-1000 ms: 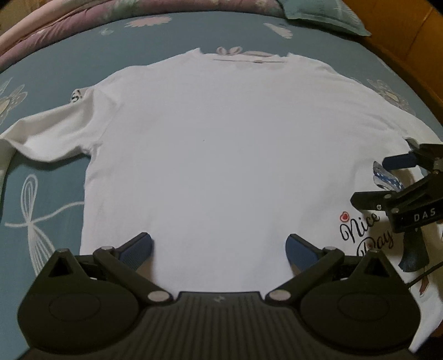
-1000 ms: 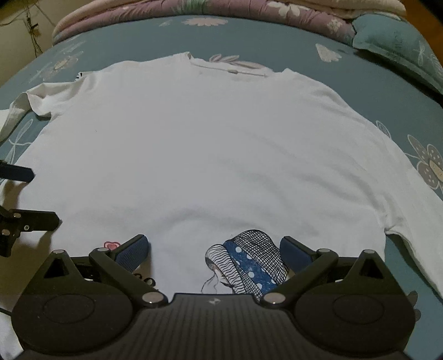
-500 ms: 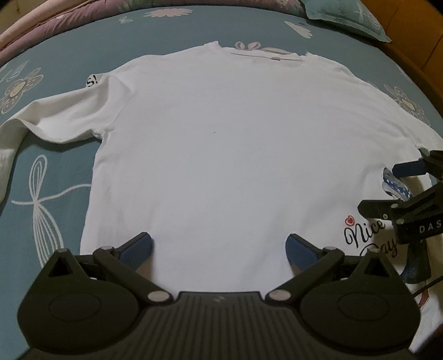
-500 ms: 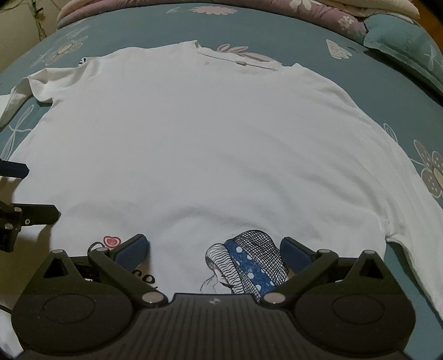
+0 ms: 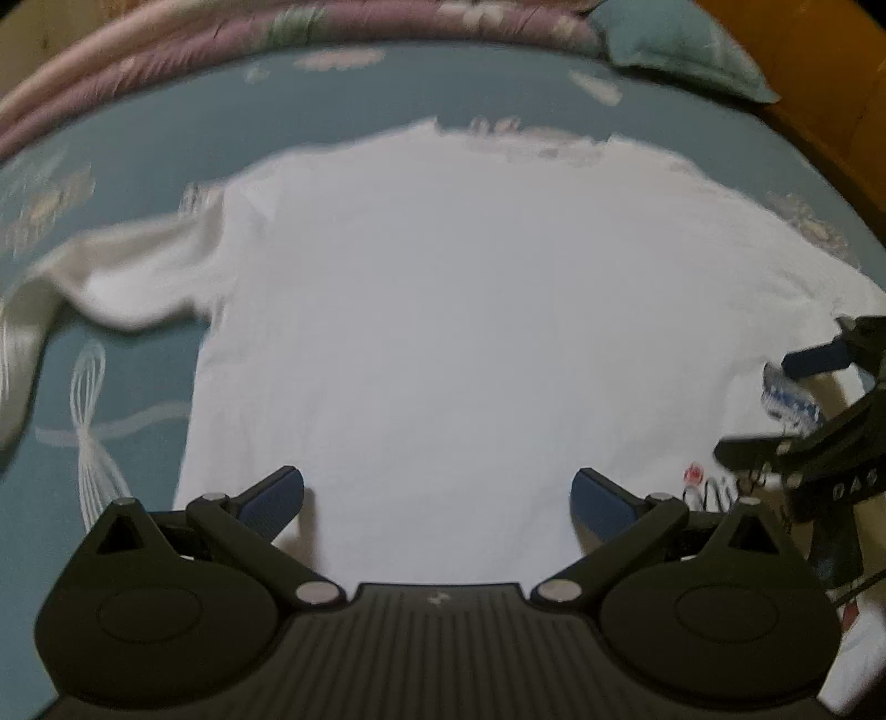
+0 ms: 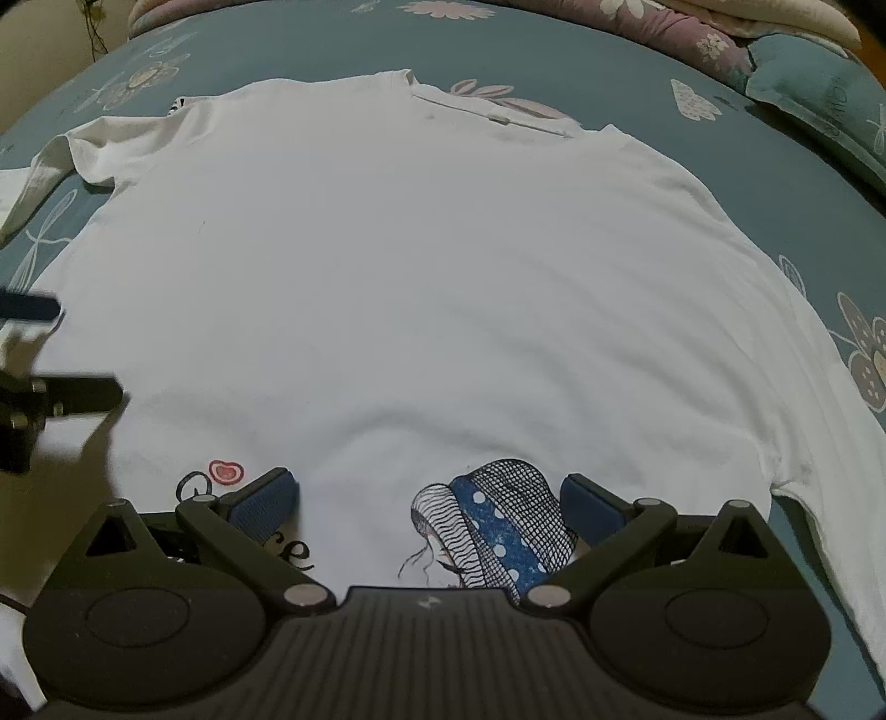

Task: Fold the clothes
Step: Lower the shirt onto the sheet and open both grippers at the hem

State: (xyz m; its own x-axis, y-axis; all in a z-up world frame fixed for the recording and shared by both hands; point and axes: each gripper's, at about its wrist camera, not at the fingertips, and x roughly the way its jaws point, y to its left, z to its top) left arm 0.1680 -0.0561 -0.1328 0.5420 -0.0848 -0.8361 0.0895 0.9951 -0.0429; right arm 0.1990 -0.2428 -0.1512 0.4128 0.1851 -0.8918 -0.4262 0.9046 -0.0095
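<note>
A white long-sleeved shirt (image 5: 443, 332) (image 6: 415, 288) lies flat on the bed, collar at the far side, with a printed figure in a blue headscarf (image 6: 498, 531) near its close end. My left gripper (image 5: 437, 498) hovers open over the shirt's near left part, nothing between its fingers. My right gripper (image 6: 429, 498) is open over the print, also empty. Each gripper shows at the edge of the other's view: the right one (image 5: 814, 410), the left one (image 6: 50, 354). The left sleeve (image 5: 99, 288) bends back along the bed; the right sleeve (image 6: 830, 443) runs down the right side.
The bed has a teal flowered sheet (image 6: 720, 155) (image 5: 111, 399). A rolled pink and purple quilt (image 5: 221, 50) lies along the far side, with a teal pillow (image 6: 819, 99) at the far right. A wooden bed frame (image 5: 830, 83) rises behind it.
The left view has pulled back and up from the shirt and is blurred with motion. The right gripper has edged forward slightly. Both stay open.
</note>
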